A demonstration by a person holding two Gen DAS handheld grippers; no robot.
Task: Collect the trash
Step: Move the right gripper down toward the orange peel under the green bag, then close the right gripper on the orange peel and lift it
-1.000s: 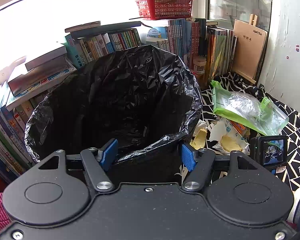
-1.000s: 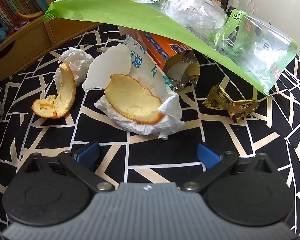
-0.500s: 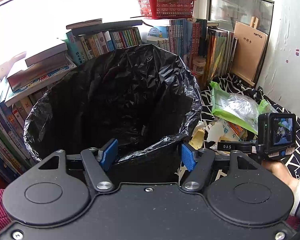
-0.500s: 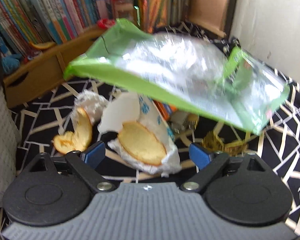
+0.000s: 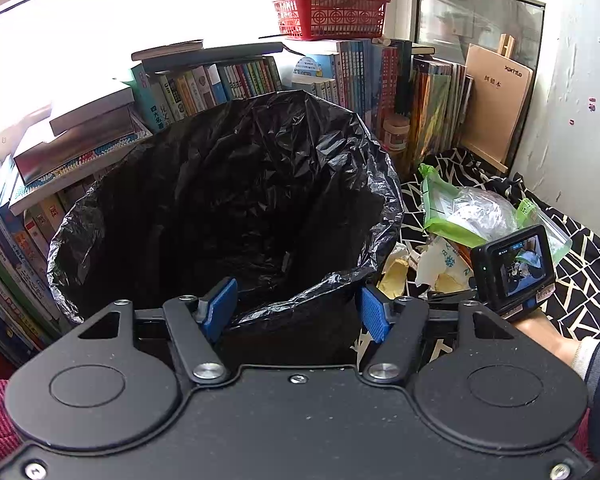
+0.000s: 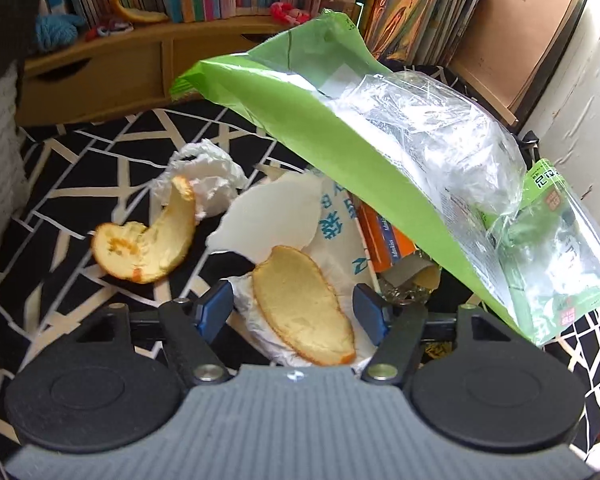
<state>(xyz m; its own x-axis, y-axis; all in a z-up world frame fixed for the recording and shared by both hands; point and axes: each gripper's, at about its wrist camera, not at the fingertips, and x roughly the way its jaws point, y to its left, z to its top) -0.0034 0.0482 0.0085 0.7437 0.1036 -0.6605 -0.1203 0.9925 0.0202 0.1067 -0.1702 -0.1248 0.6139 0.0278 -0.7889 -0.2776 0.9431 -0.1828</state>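
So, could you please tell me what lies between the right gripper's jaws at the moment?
In the right wrist view, the right gripper has a flat orange peel on a white wrapper between its jaws, which have just been closing but do not yet press on it.

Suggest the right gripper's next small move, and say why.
Probably finish closing the right gripper on the wrapper and peel: its jaws have just been closing, sit either side of them, pads not yet pressing. The bag is nearby.

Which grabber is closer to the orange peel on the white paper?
Right. The right gripper has been closing, the orange peel between its open blue fingers. The left gripper is over at the black trash bag, clamped on its rim.
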